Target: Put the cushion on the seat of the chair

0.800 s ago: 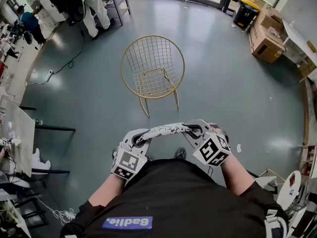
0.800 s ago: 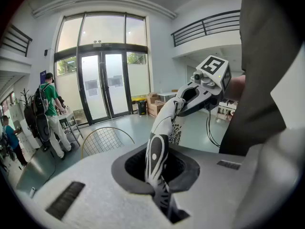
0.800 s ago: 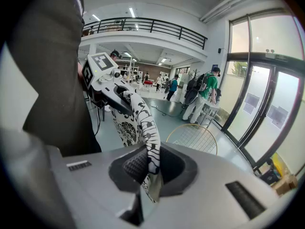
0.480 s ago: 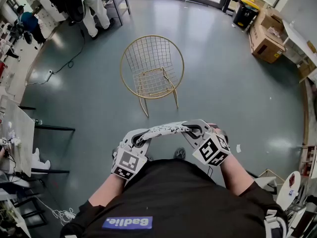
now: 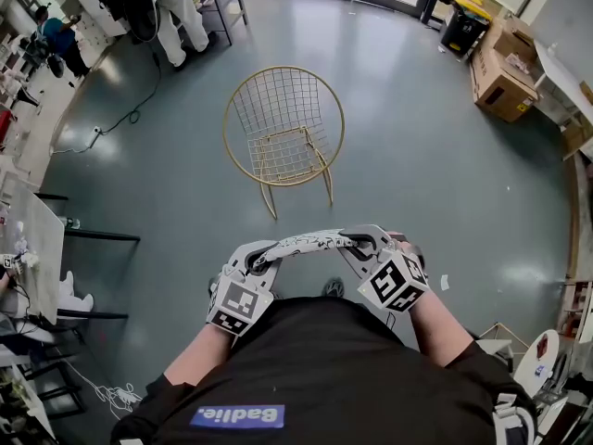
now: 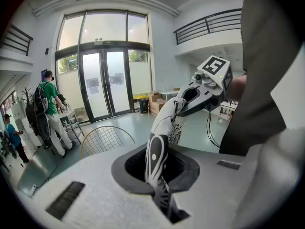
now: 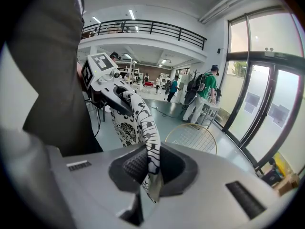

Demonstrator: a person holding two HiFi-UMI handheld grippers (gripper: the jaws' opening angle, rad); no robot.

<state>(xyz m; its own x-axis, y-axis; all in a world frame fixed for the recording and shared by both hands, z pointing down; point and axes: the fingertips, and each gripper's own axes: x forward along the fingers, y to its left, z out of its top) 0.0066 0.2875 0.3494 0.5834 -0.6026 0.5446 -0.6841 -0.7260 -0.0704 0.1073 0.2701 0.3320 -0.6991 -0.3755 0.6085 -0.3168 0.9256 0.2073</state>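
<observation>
A thin white cushion with black patterns hangs between my two grippers, close to my chest. My left gripper is shut on the cushion's left edge. The opposite edge is clamped in my right gripper, also shut. In the left gripper view the right gripper shows at the cushion's far end; in the right gripper view the left gripper does likewise. The gold wire chair stands on the grey floor ahead of me, its round seat bare. It also shows small in both gripper views.
Cardboard boxes and a black bin sit at the far right by glass doors. A person in white trousers stands by a table at the far left. A cable trails over the floor left of the chair. Desks line the left edge.
</observation>
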